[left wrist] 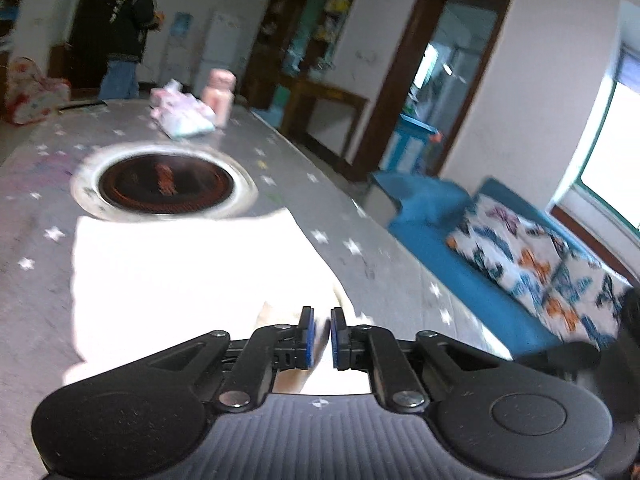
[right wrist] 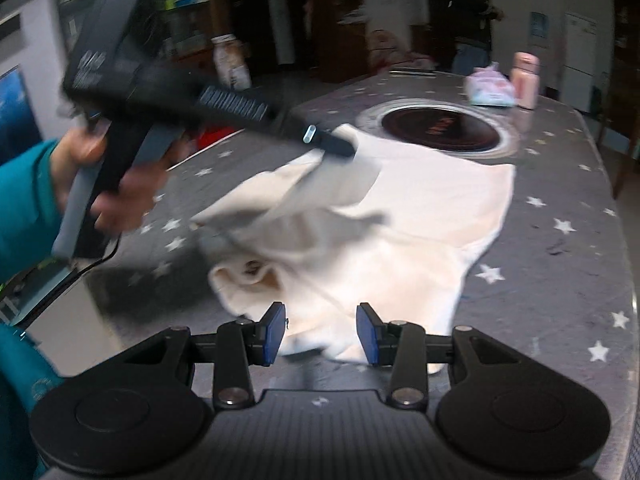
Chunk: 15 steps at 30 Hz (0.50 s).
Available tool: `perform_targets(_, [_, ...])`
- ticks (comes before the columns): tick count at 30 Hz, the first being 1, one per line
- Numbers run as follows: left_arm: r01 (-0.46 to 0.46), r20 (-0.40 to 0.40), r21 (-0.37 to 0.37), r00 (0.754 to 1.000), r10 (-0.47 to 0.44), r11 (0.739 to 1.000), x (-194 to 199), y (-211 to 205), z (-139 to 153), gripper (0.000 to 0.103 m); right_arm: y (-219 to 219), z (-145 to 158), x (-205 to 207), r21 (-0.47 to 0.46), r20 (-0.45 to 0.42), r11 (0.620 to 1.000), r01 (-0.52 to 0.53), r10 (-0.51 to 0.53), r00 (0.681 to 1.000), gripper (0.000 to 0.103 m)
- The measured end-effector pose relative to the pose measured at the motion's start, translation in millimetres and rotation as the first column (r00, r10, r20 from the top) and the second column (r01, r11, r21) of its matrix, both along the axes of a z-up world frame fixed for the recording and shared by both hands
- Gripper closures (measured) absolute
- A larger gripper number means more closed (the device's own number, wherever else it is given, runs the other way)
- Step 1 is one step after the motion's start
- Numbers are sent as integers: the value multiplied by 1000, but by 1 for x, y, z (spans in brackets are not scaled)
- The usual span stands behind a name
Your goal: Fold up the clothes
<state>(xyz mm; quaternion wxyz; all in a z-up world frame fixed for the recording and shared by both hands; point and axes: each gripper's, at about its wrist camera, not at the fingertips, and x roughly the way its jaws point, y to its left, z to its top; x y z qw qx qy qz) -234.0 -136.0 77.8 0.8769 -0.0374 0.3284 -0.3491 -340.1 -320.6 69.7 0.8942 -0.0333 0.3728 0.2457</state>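
A cream-white garment (right wrist: 400,240) lies partly folded on the grey star-patterned table (right wrist: 560,280). My left gripper (left wrist: 322,338) is shut on a part of the garment (left wrist: 192,272) and holds it lifted; in the right wrist view it (right wrist: 340,146) shows above the cloth, with a flap hanging from it. My right gripper (right wrist: 321,334) is open, just above the garment's near edge, with cloth between its blue pads but not clamped.
A round dark stove inset (right wrist: 440,128) sits in the table beyond the garment. A pink bottle (right wrist: 526,80) and a pastel packet (right wrist: 490,90) stand at the far end. A blue sofa (left wrist: 500,280) is to the right. A person (left wrist: 128,28) stands far back.
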Motion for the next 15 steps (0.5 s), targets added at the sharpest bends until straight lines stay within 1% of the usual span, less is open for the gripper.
perform_targets(1, [8,4,7,1000,-8,1000,-3,0,-1,80,-2,0,3,3,-1,1000,19,-19,1000,64])
perform_targets(2, [14,9,14,1000,-14,1000,-6,1,-2,71,-5,-1,7,6,-2,999,37,-37,999,64])
perform_targets(3, [19,15,20,1000,-20,1000,-10,2,-3,67,-6,-1,9,9,-2,999,52,-52,999,64])
perform_targets(5, [22,34,32,999,-23,999,-14,10,-4,66,-9,-3,15,16,-6,997,81,-81,997,65])
perform_targets(7, [8,56,59,998,-11,998,-17,22,-5,66,-11,-5,21,22,-13,994,104,-104,995,65])
perform_targets(9, [-20,66,92,998,14,996,-19,36,-9,66,-12,-8,30,34,-20,992,124,-123,992,68])
perform_targets(10, [-36,67,109,997,29,993,-20,42,-12,66,-12,-9,34,39,-23,990,133,-132,991,72])
perform_targets(12, [-64,57,136,997,57,989,-22,56,-19,67,-12,-13,43,50,-32,988,148,-147,989,72])
perform_targets(15, [-95,27,157,995,91,983,-22,74,-29,67,-7,-18,57,63,-44,985,161,-158,986,73])
